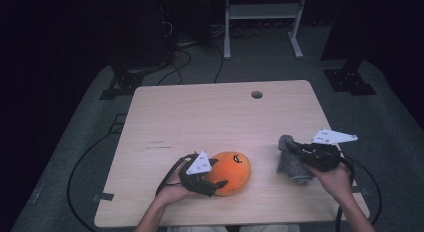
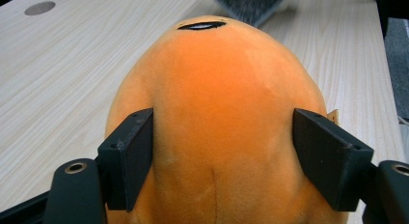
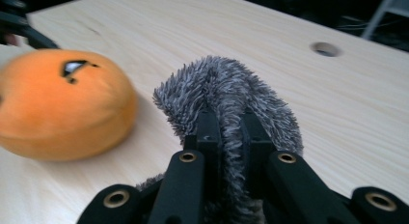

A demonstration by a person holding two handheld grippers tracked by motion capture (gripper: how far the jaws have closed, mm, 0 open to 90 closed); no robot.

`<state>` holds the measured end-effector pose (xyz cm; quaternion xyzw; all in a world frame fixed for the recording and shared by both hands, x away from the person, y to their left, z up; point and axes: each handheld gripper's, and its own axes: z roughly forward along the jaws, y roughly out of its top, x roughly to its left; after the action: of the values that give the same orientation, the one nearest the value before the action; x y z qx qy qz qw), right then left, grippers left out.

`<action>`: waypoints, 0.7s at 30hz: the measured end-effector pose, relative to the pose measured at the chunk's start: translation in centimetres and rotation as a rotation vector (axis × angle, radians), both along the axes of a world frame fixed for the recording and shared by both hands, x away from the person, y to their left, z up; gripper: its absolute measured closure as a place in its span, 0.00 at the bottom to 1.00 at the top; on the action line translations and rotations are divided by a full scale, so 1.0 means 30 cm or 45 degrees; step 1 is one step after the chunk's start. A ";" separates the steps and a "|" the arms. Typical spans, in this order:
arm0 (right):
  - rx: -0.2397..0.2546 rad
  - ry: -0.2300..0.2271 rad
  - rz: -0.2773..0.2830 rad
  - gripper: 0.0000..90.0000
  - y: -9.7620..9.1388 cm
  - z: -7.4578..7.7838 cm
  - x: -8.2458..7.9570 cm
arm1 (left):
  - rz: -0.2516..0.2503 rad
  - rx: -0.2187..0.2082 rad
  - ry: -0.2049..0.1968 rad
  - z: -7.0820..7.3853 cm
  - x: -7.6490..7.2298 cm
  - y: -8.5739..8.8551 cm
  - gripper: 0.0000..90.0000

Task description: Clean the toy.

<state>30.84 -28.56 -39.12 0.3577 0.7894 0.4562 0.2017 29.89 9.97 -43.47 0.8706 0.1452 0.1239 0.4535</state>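
Observation:
An orange plush toy (image 1: 231,170) with a small black mark on top lies near the table's front edge. My left gripper (image 1: 216,175) reaches it from the left, and in the left gripper view (image 2: 224,156) both black pads press against the sides of the orange plush toy (image 2: 217,89). To the right, my right gripper (image 1: 295,149) is shut on a grey fuzzy cloth (image 1: 291,162) that hangs down to the table. In the right gripper view (image 3: 231,132) the grey fuzzy cloth (image 3: 226,84) bulges above the pinching jaws, with the orange plush toy (image 3: 62,105) at the left.
The wooden table (image 1: 200,112) has a round hole (image 1: 256,94) near its far edge. Behind it on the floor stand a white metal frame (image 1: 262,22) and dark stands with cables. A strip of tape (image 1: 102,196) sticks out at the table's front left corner.

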 end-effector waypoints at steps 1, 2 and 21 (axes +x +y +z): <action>-0.018 -0.003 -0.015 0.89 -0.017 0.005 -0.003 | 0.001 -0.002 0.001 0.000 0.000 -0.001 0.27; -0.033 -0.006 -0.027 0.89 -0.027 0.006 -0.005 | 0.002 -0.004 0.003 0.000 0.000 -0.001 0.27; 0.213 0.212 0.198 0.56 0.032 -0.131 0.050 | -0.010 -0.060 0.043 0.008 0.015 0.010 0.21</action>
<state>32.35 -27.60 -43.05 0.3478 0.7879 0.5034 0.0691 30.32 10.28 -43.23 0.8621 0.1522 0.1040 0.4720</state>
